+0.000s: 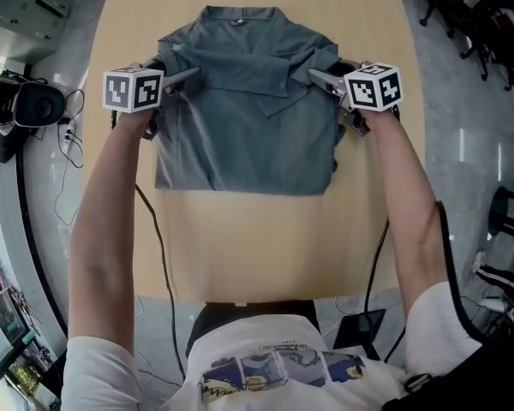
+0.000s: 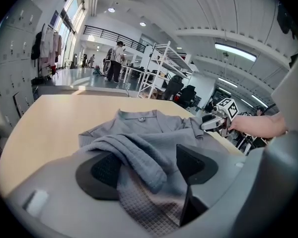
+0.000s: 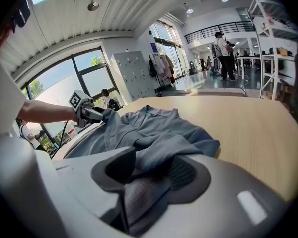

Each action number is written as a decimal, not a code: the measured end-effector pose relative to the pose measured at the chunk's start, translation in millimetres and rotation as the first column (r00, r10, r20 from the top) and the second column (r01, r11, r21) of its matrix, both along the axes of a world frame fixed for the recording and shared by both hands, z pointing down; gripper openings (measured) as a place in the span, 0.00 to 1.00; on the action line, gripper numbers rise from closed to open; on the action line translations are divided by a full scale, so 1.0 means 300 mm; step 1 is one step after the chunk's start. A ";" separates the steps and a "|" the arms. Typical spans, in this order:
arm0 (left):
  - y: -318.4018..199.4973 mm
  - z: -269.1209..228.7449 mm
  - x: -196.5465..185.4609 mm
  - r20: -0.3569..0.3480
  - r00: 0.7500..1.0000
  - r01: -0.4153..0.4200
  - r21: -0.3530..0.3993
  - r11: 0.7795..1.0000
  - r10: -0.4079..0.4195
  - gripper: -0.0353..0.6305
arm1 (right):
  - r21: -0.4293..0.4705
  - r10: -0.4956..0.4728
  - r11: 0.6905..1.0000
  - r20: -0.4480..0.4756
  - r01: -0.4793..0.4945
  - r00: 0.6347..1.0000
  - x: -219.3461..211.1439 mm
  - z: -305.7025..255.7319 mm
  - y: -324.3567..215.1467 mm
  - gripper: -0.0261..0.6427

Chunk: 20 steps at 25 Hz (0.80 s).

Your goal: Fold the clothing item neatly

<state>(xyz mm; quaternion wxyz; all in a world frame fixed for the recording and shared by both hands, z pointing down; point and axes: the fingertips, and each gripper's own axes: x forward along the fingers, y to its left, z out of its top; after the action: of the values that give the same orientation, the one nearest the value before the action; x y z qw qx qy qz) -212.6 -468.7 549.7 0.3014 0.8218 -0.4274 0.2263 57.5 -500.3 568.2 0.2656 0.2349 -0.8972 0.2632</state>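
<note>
a grey shirt (image 1: pixel 240 144) lies on the pale wooden bench (image 1: pixel 265 238) beneath both claws, a sleeve fold lying loose between the parted jaws of the left claw (image 1: pixel 193 74) and the right claw (image 1: pixel 317 75) alike, with lockers (image 3: pixel 131 73) and a metal rack (image 2: pixel 163 66) in the bright hall beyond them.

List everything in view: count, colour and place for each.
shirt: one, grey, middle of the table, sleeves folded inward
table: one, light wood, under the shirt
black device: one, black, left of the table
office chairs: several, dark, top right of the head view
left hand-held gripper: one, grey, at the shirt's left edge, jaws open with shirt cloth between them
right hand-held gripper: one, grey, at the shirt's right edge, jaws open with shirt cloth between them
arms: two, bare, reaching over the table
</note>
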 end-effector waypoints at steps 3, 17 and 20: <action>0.020 0.001 -0.004 0.006 1.000 -0.007 -0.012 1.000 0.007 0.60 | 0.012 0.001 1.000 -0.017 -0.001 1.000 0.011 -0.002 0.014 0.31; 0.150 -0.004 -0.072 0.059 0.998 0.019 -0.024 1.000 -0.017 0.60 | 0.028 0.039 0.999 -0.045 -0.038 0.998 0.056 -0.004 0.145 0.31; 0.210 -0.038 -0.097 0.085 0.996 0.038 -0.008 0.999 -0.037 0.60 | 0.030 0.058 0.998 -0.043 -0.057 0.997 0.059 -0.017 0.206 0.31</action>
<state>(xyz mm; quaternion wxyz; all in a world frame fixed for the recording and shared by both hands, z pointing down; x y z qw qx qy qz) -241.7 -405.8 538.4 0.2912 0.8017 -0.4542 0.2573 75.2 -438.4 563.1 0.2740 0.2702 -0.8878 0.2524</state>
